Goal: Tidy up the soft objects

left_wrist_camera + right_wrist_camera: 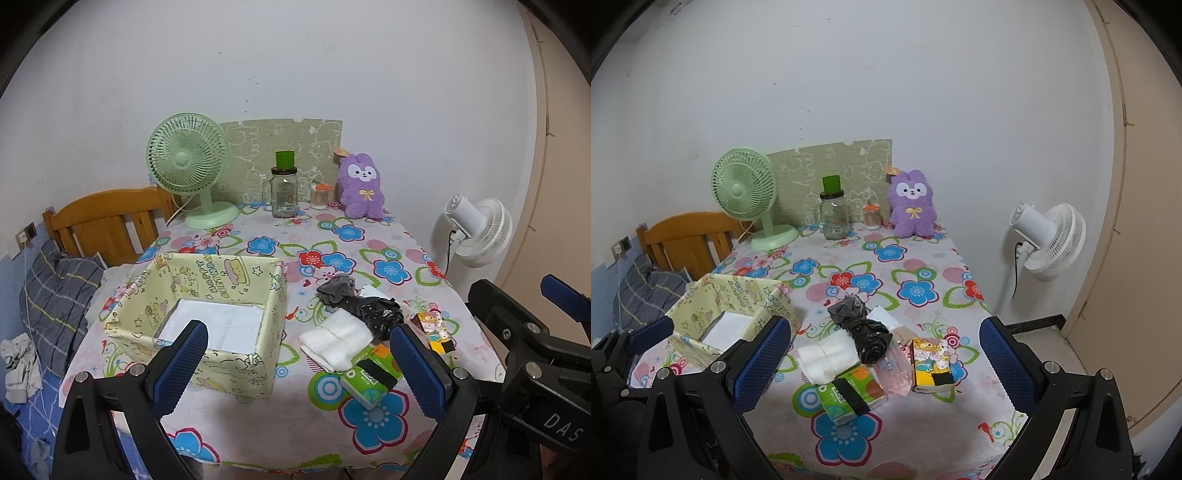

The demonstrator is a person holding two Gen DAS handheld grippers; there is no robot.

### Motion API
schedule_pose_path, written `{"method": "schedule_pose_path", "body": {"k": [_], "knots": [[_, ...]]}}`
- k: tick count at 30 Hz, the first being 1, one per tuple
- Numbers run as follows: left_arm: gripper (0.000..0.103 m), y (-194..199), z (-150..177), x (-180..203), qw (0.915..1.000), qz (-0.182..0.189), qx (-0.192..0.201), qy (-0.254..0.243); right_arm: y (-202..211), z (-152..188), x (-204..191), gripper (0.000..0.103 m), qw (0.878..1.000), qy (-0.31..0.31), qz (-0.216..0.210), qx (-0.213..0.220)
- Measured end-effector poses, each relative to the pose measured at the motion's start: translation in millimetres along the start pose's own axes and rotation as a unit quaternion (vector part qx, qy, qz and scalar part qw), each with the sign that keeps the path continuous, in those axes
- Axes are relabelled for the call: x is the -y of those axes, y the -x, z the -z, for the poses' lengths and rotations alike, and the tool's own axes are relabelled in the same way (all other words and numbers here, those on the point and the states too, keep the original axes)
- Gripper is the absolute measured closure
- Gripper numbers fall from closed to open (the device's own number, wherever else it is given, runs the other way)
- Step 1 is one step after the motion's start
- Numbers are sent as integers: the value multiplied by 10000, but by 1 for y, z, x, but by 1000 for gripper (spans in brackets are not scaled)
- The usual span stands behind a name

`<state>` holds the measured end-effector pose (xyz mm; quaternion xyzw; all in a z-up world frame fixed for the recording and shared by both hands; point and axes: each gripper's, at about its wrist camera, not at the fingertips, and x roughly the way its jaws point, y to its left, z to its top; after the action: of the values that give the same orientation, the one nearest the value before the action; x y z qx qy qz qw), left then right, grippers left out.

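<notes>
**Left wrist view taking in the whole box, right wrist view catching the pink packet**

Left wrist camera is showing the pale yellow fabric box point(207, 317) in full, with a white liner lying flat on its floor, and the right gripper's black frame is intruding at 3 o'clock. The right wrist camera is cropping that box point(738, 314) at 9 o'clock but is revealing a pink translucent packet point(895, 369) between the green tissue pack point(849, 395) and the yellow cartoon tissue pack point(931, 363); in the left view I cannot make that packet out.

Both grippers are hovering above the near table edge with fingers spread wide and gripping nothing. The left gripper point(299, 367) is framing the box's near corner, with the folded white cloth point(338, 341) lying between its 2 fingers. The right gripper point(884, 363) is bracketing the whole pile.

That pile is sitting on the floral tablecloth point(916, 291), just right of the box: a crumpled black plastic bag point(871, 338) is lying across the white cloth point(823, 356), and a wrinkled grey fabric piece point(847, 308) is touching its far end. A purple plush point(912, 203) is standing upright at 12 o'clock by the wall.
</notes>
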<state>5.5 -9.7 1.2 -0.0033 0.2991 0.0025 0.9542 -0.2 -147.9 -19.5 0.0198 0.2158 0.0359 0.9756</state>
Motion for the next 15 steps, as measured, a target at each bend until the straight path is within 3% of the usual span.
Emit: {"method": "schedule_pose_path", "body": {"k": [6, 15], "knots": [[3, -2, 1, 3, 10000, 45, -21, 6, 0, 0, 3, 0, 9997, -217, -109, -4], [7, -12, 6, 13, 9998, 168, -58, -45, -10, 6, 10, 1, 10000, -37, -51, 0]]}}
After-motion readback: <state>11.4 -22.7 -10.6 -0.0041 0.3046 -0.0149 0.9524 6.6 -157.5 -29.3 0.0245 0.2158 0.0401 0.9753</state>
